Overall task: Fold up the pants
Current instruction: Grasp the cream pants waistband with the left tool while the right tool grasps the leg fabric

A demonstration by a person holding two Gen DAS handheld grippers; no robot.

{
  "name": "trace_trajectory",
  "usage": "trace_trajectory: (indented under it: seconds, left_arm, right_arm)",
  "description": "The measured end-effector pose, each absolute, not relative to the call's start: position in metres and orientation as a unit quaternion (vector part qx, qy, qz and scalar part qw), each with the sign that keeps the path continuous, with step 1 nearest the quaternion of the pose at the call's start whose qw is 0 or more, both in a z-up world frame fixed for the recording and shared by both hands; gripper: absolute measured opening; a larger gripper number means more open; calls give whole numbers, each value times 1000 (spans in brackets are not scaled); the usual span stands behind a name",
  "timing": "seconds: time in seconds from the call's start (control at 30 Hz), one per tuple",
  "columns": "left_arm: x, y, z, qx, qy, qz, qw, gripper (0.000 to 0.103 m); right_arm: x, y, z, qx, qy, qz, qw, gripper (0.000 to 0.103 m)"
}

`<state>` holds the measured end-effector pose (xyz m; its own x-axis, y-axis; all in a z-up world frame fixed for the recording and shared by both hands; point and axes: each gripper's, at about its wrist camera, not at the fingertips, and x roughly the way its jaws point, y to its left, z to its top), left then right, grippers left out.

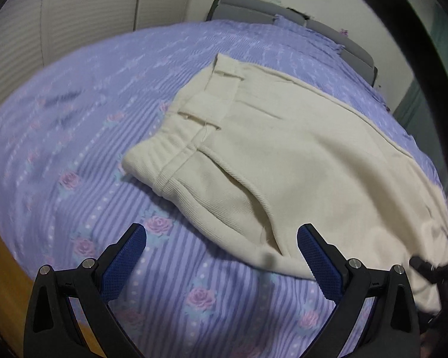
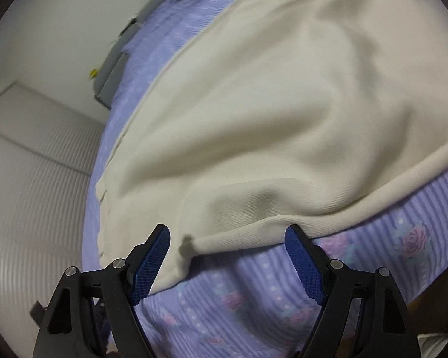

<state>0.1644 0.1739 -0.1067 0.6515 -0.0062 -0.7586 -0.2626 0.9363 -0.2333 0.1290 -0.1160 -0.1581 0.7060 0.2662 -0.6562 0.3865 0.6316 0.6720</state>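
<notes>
Cream pants (image 1: 283, 155) lie flat on a purple rose-print bedspread (image 1: 74, 149). The elastic waistband (image 1: 170, 146) points to the left in the left wrist view. My left gripper (image 1: 221, 256) is open and empty, just short of the near edge of the pants by a pocket slit. In the right wrist view the pants (image 2: 268, 104) fill most of the frame. My right gripper (image 2: 227, 256) is open, its jaws either side of the near folded edge of the cloth, holding nothing. The pant legs run out of view.
The bedspread (image 2: 254, 298) covers a bed with a grey headboard (image 1: 283, 18) at the far end. White ribbed wardrobe doors (image 2: 30, 194) stand beside the bed. A strip of wooden floor (image 1: 3, 268) shows at the bed's left edge.
</notes>
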Motion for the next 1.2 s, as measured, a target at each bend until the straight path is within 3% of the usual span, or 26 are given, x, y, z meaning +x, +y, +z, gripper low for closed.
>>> trace_trajectory:
  seconds: [0.23, 0.27, 0.33, 0.47, 0.57, 0.63, 0.77, 0.97, 1.2]
  left_arm:
    - [176, 171, -130, -189, 437, 80, 876, 97]
    - [177, 166, -129, -179, 436, 75, 879, 95]
    - [182, 159, -126, -166, 438, 67, 881, 80]
    - [189, 167, -128, -193, 440, 62, 875, 70]
    - [195, 174, -123, -218, 434, 42, 873, 43]
    - [193, 174, -118, -224, 432, 19, 873, 16]
    - [186, 172, -98, -201, 413, 38, 888, 11]
    - [187, 160, -72, -110, 397, 75, 908, 10]
    - [199, 150, -69, -85, 398, 96, 908, 10]
  right_arm:
    - [125, -127, -166, 426, 387, -11, 818, 62]
    - [125, -130, -167, 429, 385, -8, 817, 61]
    - [124, -132, -169, 438, 385, -8, 812, 60]
    - [113, -113, -168, 424, 410, -2, 807, 61]
    - [119, -107, -170, 422, 419, 8, 804, 61]
    - [125, -111, -169, 437, 411, 3, 800, 61]
    - [130, -118, -165, 440, 395, -5, 806, 61]
    - [133, -133, -173, 457, 397, -5, 796, 61]
    - [115, -145, -171, 444, 393, -12, 805, 61]
